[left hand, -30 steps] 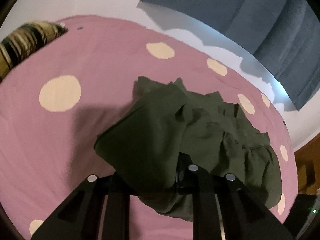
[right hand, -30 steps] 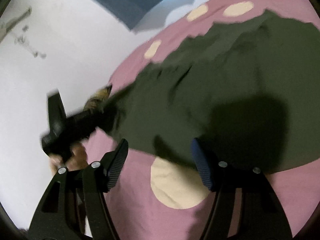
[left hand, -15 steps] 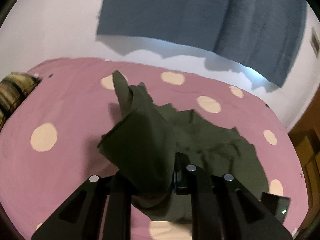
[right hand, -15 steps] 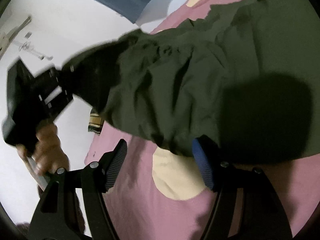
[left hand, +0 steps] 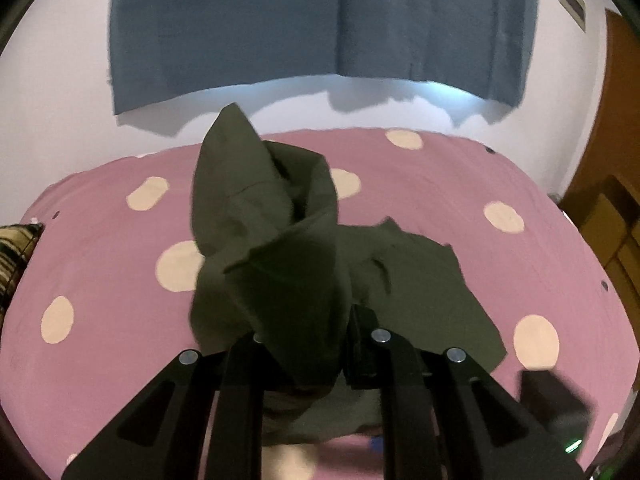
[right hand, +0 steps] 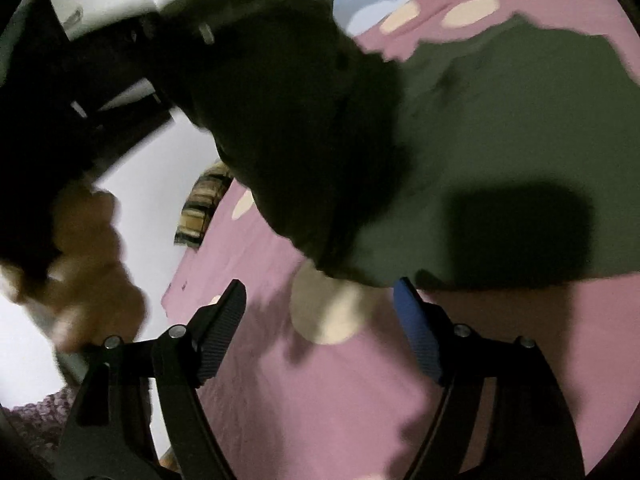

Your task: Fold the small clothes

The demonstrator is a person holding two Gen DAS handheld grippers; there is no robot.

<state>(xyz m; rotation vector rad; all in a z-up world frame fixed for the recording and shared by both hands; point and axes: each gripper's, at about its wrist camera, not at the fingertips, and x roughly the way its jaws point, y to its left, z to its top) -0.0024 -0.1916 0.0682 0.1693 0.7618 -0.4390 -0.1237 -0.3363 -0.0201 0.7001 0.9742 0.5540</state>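
Observation:
A dark olive-green garment [left hand: 420,280] lies on a pink bedsheet with cream dots [left hand: 520,184]. My left gripper [left hand: 308,344] is shut on one end of the garment and holds it lifted, so the cloth bunches up in front of the camera. In the right wrist view the garment [right hand: 520,128] spreads over the sheet [right hand: 320,400] and its lifted end hangs at the upper left, blurred. My right gripper [right hand: 320,312] is open and empty, just short of the garment's near edge. The left gripper's body and the hand that holds it show blurred at the left.
A blue curtain [left hand: 320,20] hangs on the white wall behind the bed. A striped cushion [left hand: 16,256] lies at the bed's left edge. Brown wooden furniture [left hand: 612,220] stands to the right. The right gripper's body [left hand: 556,404] shows at the lower right.
My left gripper has lifted the garment's end higher and carried it over toward the right gripper. The right gripper has stayed open near the garment's edge.

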